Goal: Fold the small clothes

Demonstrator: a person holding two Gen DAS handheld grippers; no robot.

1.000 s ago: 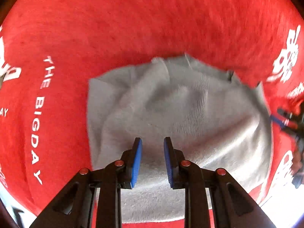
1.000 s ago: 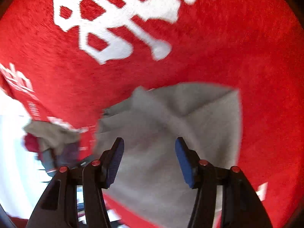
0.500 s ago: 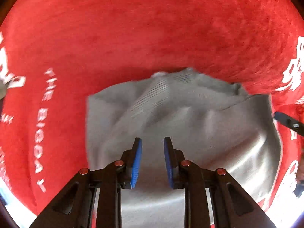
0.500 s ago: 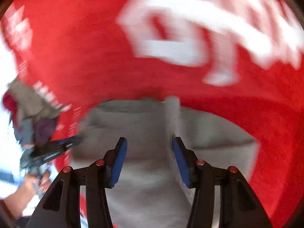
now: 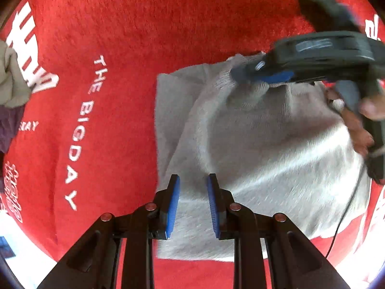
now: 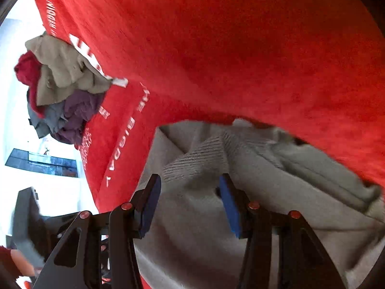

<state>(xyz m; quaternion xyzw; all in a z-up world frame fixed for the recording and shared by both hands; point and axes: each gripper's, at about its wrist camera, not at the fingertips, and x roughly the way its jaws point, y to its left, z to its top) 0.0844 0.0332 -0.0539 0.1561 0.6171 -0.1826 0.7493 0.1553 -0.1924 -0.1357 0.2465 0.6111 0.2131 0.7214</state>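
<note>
While both claws hover open, grey garment (image 5: 252,156) lies rumpled on red cloth (image 5: 120,48).

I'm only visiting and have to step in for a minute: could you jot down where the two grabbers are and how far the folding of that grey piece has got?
Left gripper: jaws narrow, nothing between the pads, over the near part of the grey garment.
Right gripper: jaws apart, at the garment's far edge, with ribbed fabric bunched between its fingers; no firm pinch visible.
The garment lies rumpled on the red cloth. A pile of other clothes waits at the cloth's edge.
Done: garment partly gathered. Left: finish its fold, then the pile.
</note>
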